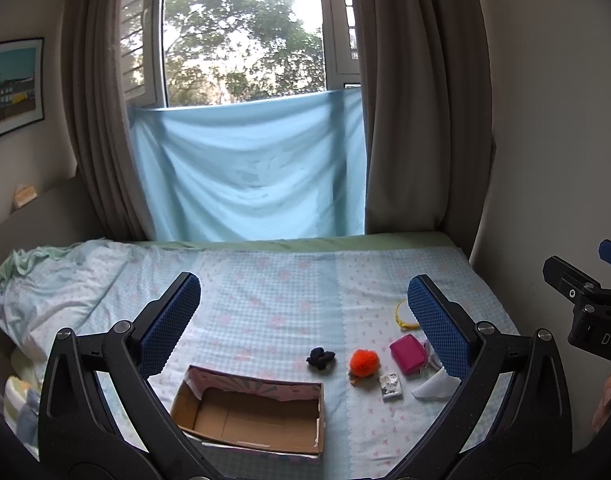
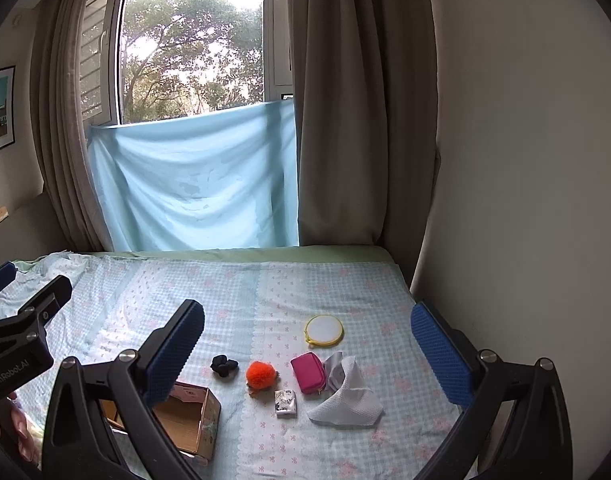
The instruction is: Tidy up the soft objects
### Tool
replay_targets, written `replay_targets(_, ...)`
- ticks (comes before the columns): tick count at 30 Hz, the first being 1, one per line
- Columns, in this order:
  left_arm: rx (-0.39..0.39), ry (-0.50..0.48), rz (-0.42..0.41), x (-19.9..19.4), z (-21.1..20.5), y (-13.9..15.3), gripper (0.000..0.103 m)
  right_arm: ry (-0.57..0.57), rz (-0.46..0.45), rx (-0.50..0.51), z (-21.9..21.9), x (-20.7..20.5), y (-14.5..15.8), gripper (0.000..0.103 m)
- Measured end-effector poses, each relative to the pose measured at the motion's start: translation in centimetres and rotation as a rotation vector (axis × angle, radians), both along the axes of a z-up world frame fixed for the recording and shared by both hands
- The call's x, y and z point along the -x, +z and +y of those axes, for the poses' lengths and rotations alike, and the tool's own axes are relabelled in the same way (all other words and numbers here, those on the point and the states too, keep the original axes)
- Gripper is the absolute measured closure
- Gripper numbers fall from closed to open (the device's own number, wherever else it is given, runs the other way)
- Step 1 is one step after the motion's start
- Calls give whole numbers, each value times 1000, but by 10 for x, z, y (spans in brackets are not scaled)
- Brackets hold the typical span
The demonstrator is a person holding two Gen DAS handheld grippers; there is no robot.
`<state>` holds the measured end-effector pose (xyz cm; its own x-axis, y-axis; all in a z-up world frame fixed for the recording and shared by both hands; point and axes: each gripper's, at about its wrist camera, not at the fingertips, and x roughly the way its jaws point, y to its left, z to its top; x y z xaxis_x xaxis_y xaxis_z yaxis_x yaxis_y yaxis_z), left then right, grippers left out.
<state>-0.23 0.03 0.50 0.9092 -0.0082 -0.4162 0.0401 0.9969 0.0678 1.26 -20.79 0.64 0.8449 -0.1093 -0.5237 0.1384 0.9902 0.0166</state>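
Note:
An open, empty cardboard box (image 1: 249, 416) (image 2: 193, 420) lies on the bed. To its right lie a dark blue soft lump (image 1: 320, 358) (image 2: 223, 365), an orange fluffy ball (image 1: 363, 363) (image 2: 260, 374), a pink pouch (image 1: 407, 353) (image 2: 308, 372), a small white packet (image 1: 391, 386) (image 2: 285, 403), a white cloth (image 1: 431, 386) (image 2: 347, 398) and a round yellow-rimmed pad (image 1: 405, 314) (image 2: 324, 331). My left gripper (image 1: 305, 336) is open and empty, held above the box and the objects. My right gripper (image 2: 307, 356) is open and empty above the objects.
The bed has a light blue checked sheet (image 1: 265, 300) (image 2: 233, 292), rumpled at the left. A wall (image 2: 525, 160) runs along the bed's right side. Brown curtains and a window with a hung blue cloth (image 1: 249, 172) (image 2: 193, 180) stand behind the bed.

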Motion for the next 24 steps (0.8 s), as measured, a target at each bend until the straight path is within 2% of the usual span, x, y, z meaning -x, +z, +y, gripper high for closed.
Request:
replay_targets(8,0,-7,14,-5,2,-1,0,20,0,10,5,-1,3,0)
replay_targets(14,-36,-56,121,-36,4,-14,0,14,41,-20,5,-15,-7,0)
replay_targets(19,-42,-139,272,-94,8,-52,0,-59,132,-64,-4,-40,-39,0)
replay_targets(24,-67,-201,433,-159,1,-121,0,-156,243,-113,-27,-67,-101,0)
